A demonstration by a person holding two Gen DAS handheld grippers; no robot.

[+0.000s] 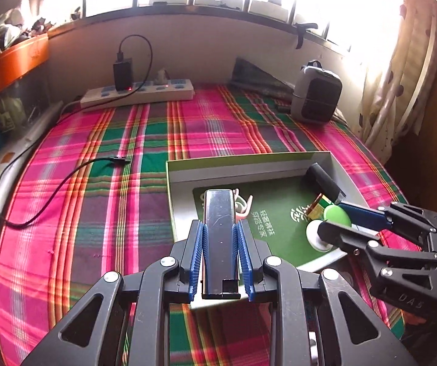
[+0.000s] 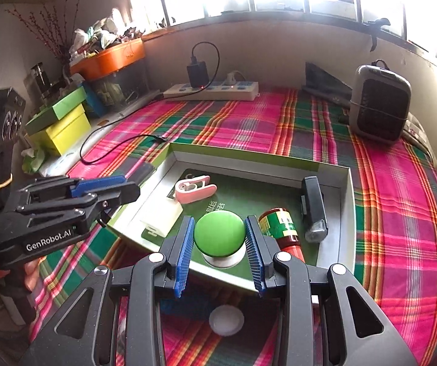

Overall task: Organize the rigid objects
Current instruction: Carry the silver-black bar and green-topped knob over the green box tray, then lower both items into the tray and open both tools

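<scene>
My left gripper (image 1: 220,228) is shut on a long dark metal bar (image 1: 220,238) and holds it over the near left edge of the shallow box (image 1: 249,160). My right gripper (image 2: 220,233) is shut on a green round-topped object with a white base (image 2: 219,236) above the box's green floor (image 2: 239,201). In the box lie a pink clip (image 2: 195,187), a white adapter (image 2: 161,218), a red and green cylinder (image 2: 282,228) and a black light (image 2: 313,207). The right gripper also shows in the left wrist view (image 1: 337,219), and the left gripper in the right wrist view (image 2: 127,187).
The box rests on a pink and green plaid cloth (image 1: 96,183). A white power strip (image 1: 139,93) with a black charger stands at the back, its cable (image 1: 51,195) trailing left. A grey heater (image 1: 316,94) stands back right. Green and yellow boxes (image 2: 60,128) stand at the left.
</scene>
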